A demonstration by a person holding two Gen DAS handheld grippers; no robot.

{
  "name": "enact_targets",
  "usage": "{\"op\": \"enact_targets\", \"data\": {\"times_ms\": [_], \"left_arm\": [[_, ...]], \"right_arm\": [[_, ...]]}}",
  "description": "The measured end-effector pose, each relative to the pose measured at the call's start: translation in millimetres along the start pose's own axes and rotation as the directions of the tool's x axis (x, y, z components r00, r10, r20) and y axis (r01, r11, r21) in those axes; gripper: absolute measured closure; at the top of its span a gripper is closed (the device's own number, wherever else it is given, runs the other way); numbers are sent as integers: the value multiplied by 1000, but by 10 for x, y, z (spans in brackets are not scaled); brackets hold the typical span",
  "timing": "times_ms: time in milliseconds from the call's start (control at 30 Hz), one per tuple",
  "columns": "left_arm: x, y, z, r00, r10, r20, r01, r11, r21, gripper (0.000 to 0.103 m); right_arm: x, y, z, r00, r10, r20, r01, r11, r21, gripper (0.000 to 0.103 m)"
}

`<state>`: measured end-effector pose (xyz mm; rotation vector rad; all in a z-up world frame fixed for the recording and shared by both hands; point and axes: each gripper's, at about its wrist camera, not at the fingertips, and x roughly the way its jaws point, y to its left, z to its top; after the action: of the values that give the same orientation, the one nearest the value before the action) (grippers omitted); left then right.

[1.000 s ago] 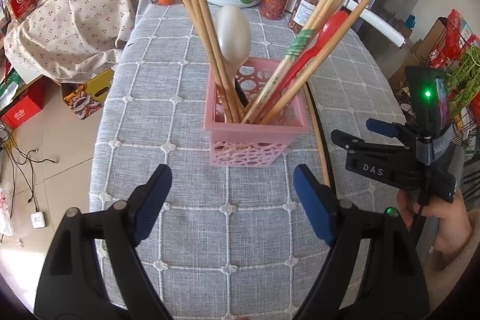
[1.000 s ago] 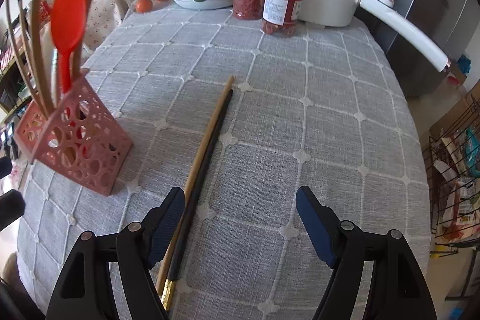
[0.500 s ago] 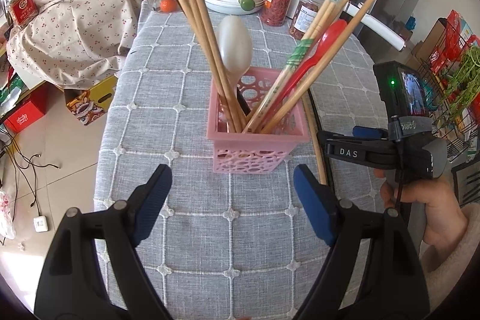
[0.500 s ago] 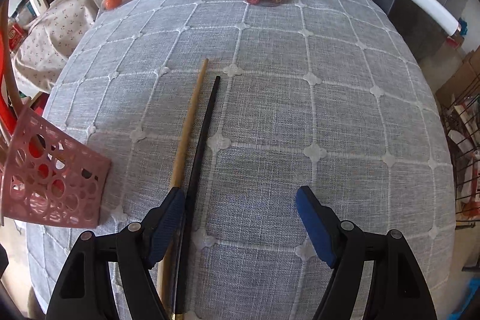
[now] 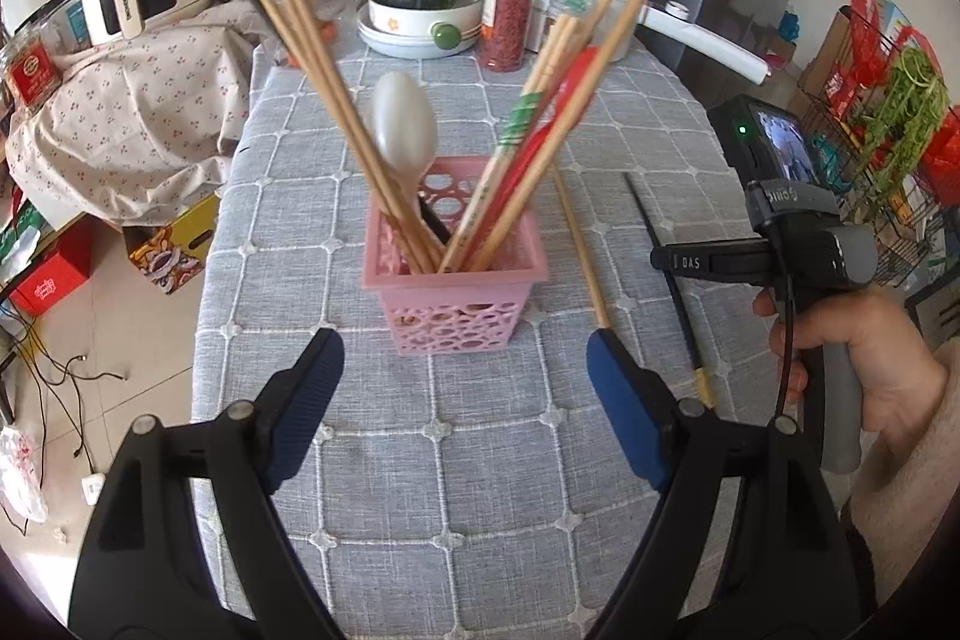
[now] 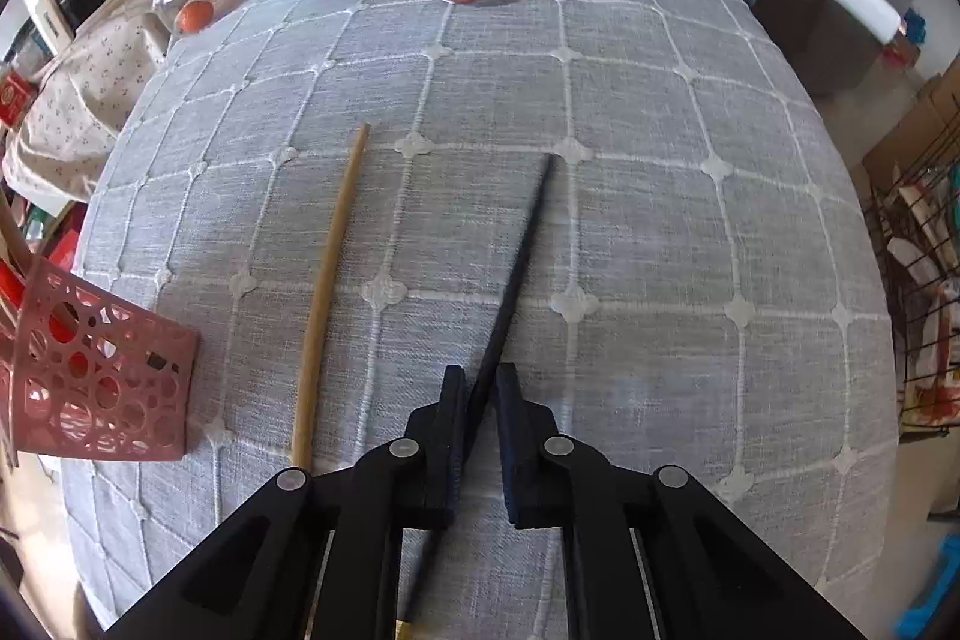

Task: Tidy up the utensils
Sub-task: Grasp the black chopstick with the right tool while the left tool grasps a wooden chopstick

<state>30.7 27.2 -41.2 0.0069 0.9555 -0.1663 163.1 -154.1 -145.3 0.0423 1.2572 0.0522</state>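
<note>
Soft daylight is filling both views evenly, casting only faint shadows on the tabletop [image 6: 660, 196] ahead of the tongs. Fisheye distortion is bending the edges, dark vignetting is ringing each corner, and far clutter is blurring slightly.

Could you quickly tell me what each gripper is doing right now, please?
Left gripper: open, holding nothing, facing the pink basket.
Right gripper: jaws have just closed on the black chopstick.

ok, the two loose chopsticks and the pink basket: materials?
Light chopstick: looks like bare wood or bamboo, matte tan. Black chopstick: dark, smooth, gold end cap; lacquered wood or plastic, can't tell. Pink basket: moulded plastic, perforated walls.
</note>
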Motion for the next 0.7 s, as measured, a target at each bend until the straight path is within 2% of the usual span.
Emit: {"op": "enact_targets", "data": {"times_ms": [133,233,333,567,700], "left_arm": [[-16,-373,-39,999,-49,4,49,995,83,20],[81,-687,-76,995,-91,-32,94,985,147,20],[251,-920,-87,992,-106,-66,116,980,161,22],[691,-1257,32,998,-21,-53,31,979,202,29],[957,-1333,189,999,32,-7,-30,982,187,32]], "right_arm": [[-109,-248,-75,1000,14,-11,-14,999,49,97],[-228,-440,-139,1000,16,2,-16,997,71,97],[-322,-659,-210,1000,18,9,-19,995,94,97],[-416,-1146,-431,1000,31,-2,-30,989,147,97],[-493,-1316,-490,999,53,9,-54,985,165,97]]}}
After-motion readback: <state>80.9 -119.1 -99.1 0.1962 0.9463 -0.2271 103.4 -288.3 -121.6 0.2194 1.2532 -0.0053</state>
